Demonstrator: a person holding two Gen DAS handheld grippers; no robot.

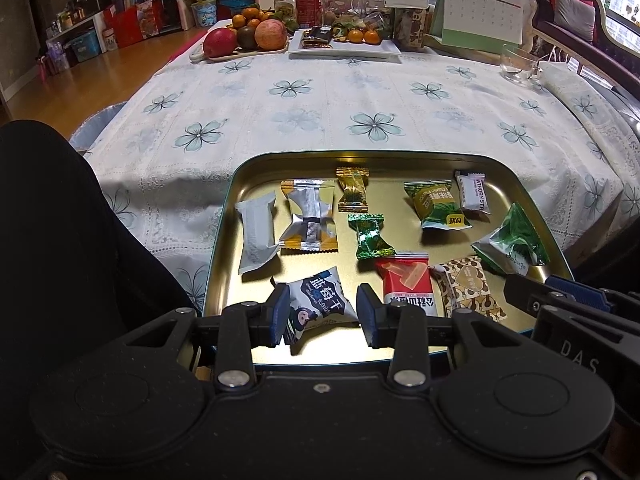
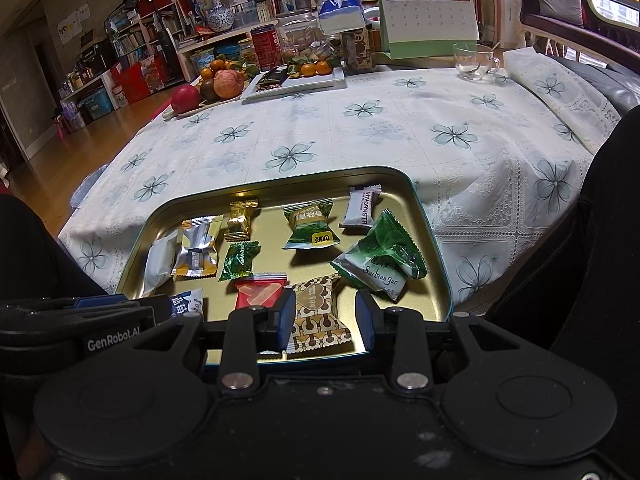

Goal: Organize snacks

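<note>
Left wrist view: gold metal tray [image 1: 224,240] sits at the near edge of the surface [image 1: 320,112], on a floral tablecloth. Ten wrapped snacks lie inside it, spread in loose rows, none stacked. No loose snacks show elsewhere on the cloth. Judgement: gathering looks done or nearly so; what remains is tidying or sorting within the tray.

Left hand-held gripper [image 1: 323,312] hangs low over the tray's near-left corner, jaws apart. The blueberry packet [image 1: 320,300], blue and white with a cartoon figure, lies between them. One pad is at its left edge; the other stands clear. Not gripped, as far as shown.

Right wrist view: right hand-held gripper [image 2: 325,316] hovers at the tray's near edge, jaws apart around the brown patterned packet [image 2: 320,316], cream with a heart label. Left pad touches or overlaps its edge; a gap shows on the right. Released, not clenched.

Other snacks:
- red packet [image 1: 406,280], between the two above
- large green-and-white pouch [image 2: 380,260], puffy, toward the right edge
- small twisted candies, gold [image 1: 352,188] and green [image 1: 370,236], mid-tray
- silver packets at the left edge
</note>
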